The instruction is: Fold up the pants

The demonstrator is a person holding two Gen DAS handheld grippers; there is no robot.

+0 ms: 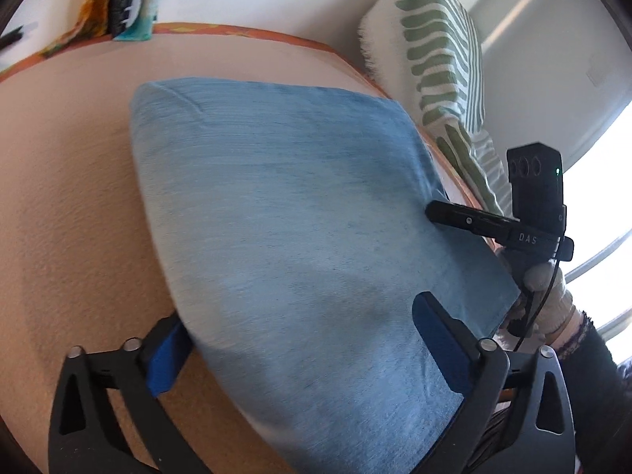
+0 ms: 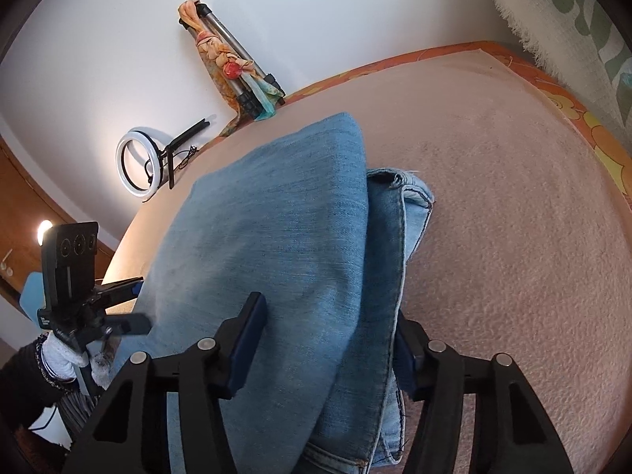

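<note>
A: Why do both tools straddle the faded light-blue folded denim pants (image 2: 276, 245)?

B: Likely to steady or square the bundle on the pink textured bedspread (image 2: 493, 217). The left gripper (image 1: 300, 339) is spread wide, denim between its fingers; so is the right gripper (image 2: 328, 339), clamping nothing.

A: Count?

B: One pair of pants, two grippers, four blue-padded fingers.

Daylight enters from an overexposed window (image 1: 616, 197) at right in the left wrist view; a lit ring light (image 2: 136, 168) glows in the right wrist view. Soft shadows cross the pants (image 1: 292, 213). Fisheye curvature bends edges; corners vignette black; slight motion blur.
</note>
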